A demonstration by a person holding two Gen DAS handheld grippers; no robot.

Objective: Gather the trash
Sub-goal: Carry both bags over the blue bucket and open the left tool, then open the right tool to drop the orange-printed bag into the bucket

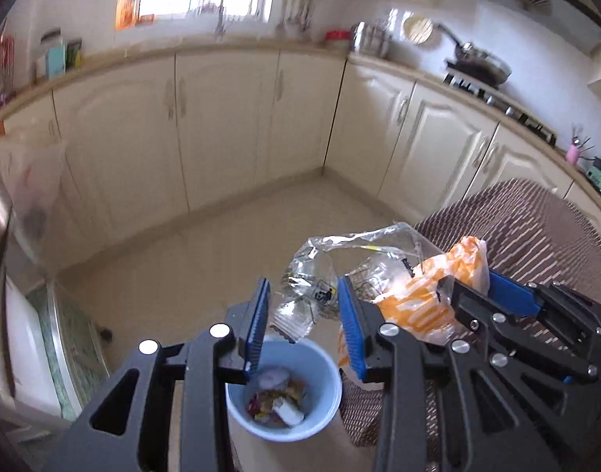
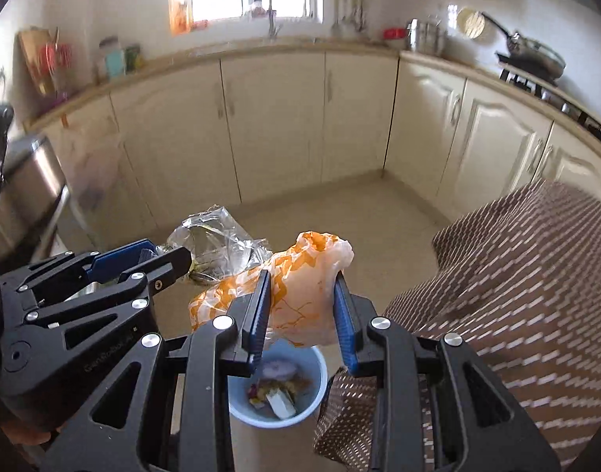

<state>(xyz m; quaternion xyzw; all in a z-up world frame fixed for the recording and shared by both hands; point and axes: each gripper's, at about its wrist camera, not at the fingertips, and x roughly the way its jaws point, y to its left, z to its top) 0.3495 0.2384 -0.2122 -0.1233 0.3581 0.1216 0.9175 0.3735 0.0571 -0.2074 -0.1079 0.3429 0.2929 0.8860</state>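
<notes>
2 blue ribbed pads of the left gripper (image 1: pixel 304 322) pinch a crinkled clear plastic wrapper (image 1: pixel 320 267) at frame centre, above a round blue bin (image 1: pixel 328 405) of scraps. right wrist view: the right gripper (image 2: pixel 302 312) is clamped on a soft orange-and-white bag (image 2: pixel 300 287) at centre, brown striped cloth (image 2: pixel 517 295) lower right.
</notes>
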